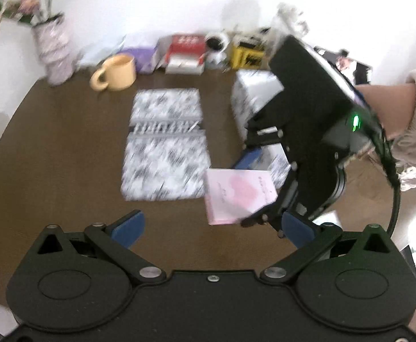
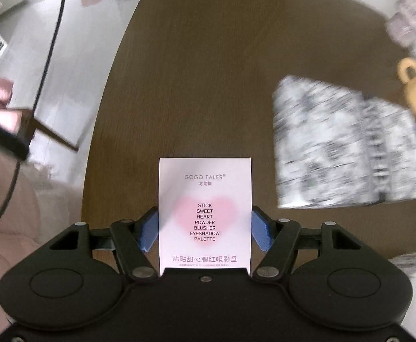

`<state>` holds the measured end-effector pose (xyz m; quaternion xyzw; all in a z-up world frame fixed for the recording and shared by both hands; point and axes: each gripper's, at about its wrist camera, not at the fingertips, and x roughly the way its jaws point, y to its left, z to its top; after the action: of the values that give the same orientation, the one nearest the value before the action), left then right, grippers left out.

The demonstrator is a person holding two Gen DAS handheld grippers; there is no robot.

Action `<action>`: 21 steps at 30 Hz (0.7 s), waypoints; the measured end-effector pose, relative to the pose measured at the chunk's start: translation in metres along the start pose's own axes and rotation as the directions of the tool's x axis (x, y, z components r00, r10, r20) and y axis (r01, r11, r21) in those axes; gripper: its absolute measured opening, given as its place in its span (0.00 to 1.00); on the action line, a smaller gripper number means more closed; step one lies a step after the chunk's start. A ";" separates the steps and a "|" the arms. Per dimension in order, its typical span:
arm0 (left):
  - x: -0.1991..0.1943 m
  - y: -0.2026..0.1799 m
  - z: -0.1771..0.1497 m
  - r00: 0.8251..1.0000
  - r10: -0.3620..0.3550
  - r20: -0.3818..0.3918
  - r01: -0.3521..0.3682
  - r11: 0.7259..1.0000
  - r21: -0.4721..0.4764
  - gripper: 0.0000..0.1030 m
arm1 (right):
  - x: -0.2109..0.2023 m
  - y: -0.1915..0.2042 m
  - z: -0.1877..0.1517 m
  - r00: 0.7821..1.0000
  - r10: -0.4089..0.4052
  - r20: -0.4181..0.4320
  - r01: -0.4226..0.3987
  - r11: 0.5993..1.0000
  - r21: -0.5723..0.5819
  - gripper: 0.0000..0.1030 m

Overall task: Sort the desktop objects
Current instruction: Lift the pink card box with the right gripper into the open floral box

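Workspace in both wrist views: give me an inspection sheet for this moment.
Surface: brown wooden table.
Job's things: pink palette box held above the table; patterned pouch lying flat.
Clutter: yellow mug, flower vase, small boxes along the wall.
Grippers: right gripper shut on the box; left gripper open, empty.
Cables: black cable behind the right gripper.
Surroundings: white wall.

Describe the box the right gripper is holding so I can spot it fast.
On the brown table, right of the patterned pouch, find the right gripper. Its blue pads clamp a flat pink box. Only it bears a pink heart and GOGO TALES print.
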<state>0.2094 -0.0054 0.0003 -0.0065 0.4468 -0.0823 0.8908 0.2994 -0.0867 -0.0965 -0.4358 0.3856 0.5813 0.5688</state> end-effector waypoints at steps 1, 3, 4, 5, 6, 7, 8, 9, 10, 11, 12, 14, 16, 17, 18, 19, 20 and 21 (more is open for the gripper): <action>-0.002 -0.002 0.007 1.000 -0.008 0.010 0.008 1.000 0.009 1.00 | -0.013 -0.006 0.000 1.000 -0.012 0.022 0.011 1.000 0.011 0.67; 0.001 -0.011 0.021 0.999 -0.009 0.031 0.009 1.000 0.028 1.00 | -0.042 -0.023 -0.002 0.998 -0.026 0.063 0.024 0.999 0.037 0.67; 0.002 -0.016 0.028 0.999 -0.010 0.042 0.009 0.999 0.034 1.00 | -0.054 -0.030 -0.004 0.996 -0.040 0.078 0.036 0.998 0.048 0.67; 0.004 -0.020 0.036 0.999 -0.015 0.052 0.013 0.999 0.039 1.00 | -0.065 -0.038 -0.007 0.995 -0.057 0.087 0.052 0.997 0.060 0.67; 0.006 -0.024 0.043 0.998 -0.025 0.061 0.023 0.999 0.041 1.00 | -0.075 -0.047 -0.011 0.993 -0.074 0.092 0.068 0.995 0.071 0.67; 0.008 -0.027 0.050 0.997 -0.036 0.071 0.033 0.999 0.042 1.00 | -0.084 -0.055 -0.018 0.991 -0.093 0.095 0.085 0.993 0.082 0.67; 0.010 -0.031 0.056 0.996 -0.049 0.077 0.046 0.998 0.041 1.00 | -0.092 -0.064 -0.024 0.989 -0.113 0.095 0.104 0.990 0.094 0.67; 0.013 -0.035 0.062 0.995 -0.063 0.083 0.060 0.997 0.039 1.00 | -0.100 -0.073 -0.030 0.986 -0.135 0.094 0.125 0.986 0.108 0.67; 0.017 -0.038 0.067 0.994 -0.077 0.084 0.074 0.997 0.036 1.00 | -0.107 -0.081 -0.036 0.983 -0.157 0.094 0.145 0.982 0.123 0.67; 0.020 -0.042 0.072 0.992 -0.091 0.084 0.088 0.996 0.033 1.00 | -0.113 -0.088 -0.042 0.979 -0.179 0.093 0.165 0.976 0.141 0.67; 0.025 -0.045 0.077 0.991 -0.103 0.083 0.101 0.994 0.029 1.00 | -0.118 -0.095 -0.047 0.977 -0.193 0.089 0.178 0.971 0.158 0.67; 0.035 -0.053 0.084 0.989 -0.122 0.078 0.121 0.992 0.025 1.00 | -0.119 -0.112 -0.062 0.976 -0.208 0.070 0.192 0.963 0.188 0.67; 0.045 -0.060 0.089 0.989 -0.129 0.065 0.128 0.992 0.024 1.00 | -0.117 -0.127 -0.075 0.977 -0.209 0.043 0.196 0.958 0.211 0.67; 0.051 -0.062 0.091 0.990 -0.130 0.058 0.129 0.991 0.021 1.00 | -0.112 -0.134 -0.079 0.979 -0.204 0.028 0.193 0.956 0.219 0.67; 0.056 -0.065 0.093 0.990 -0.131 0.051 0.130 0.991 0.017 1.00 | -0.104 -0.143 -0.084 0.981 -0.196 0.011 0.188 0.955 0.228 0.67; 0.062 -0.067 0.094 0.990 -0.131 0.043 0.131 0.991 0.013 1.00 | -0.095 -0.151 -0.089 0.982 -0.188 -0.007 0.184 0.954 0.236 0.67; 0.065 -0.068 0.096 0.990 -0.132 0.038 0.132 0.991 0.010 1.00 | -0.086 -0.158 -0.094 0.983 -0.180 -0.025 0.181 0.954 0.240 0.67; 0.069 -0.070 0.098 0.991 -0.131 0.033 0.131 0.991 0.006 1.00 | -0.075 -0.165 -0.099 0.984 -0.171 -0.046 0.177 0.954 0.240 0.67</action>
<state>0.3180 -0.0910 0.0098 -0.0354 0.4304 -0.1412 0.8909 0.4687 -0.1948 -0.0500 -0.4019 0.4210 0.4719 0.6622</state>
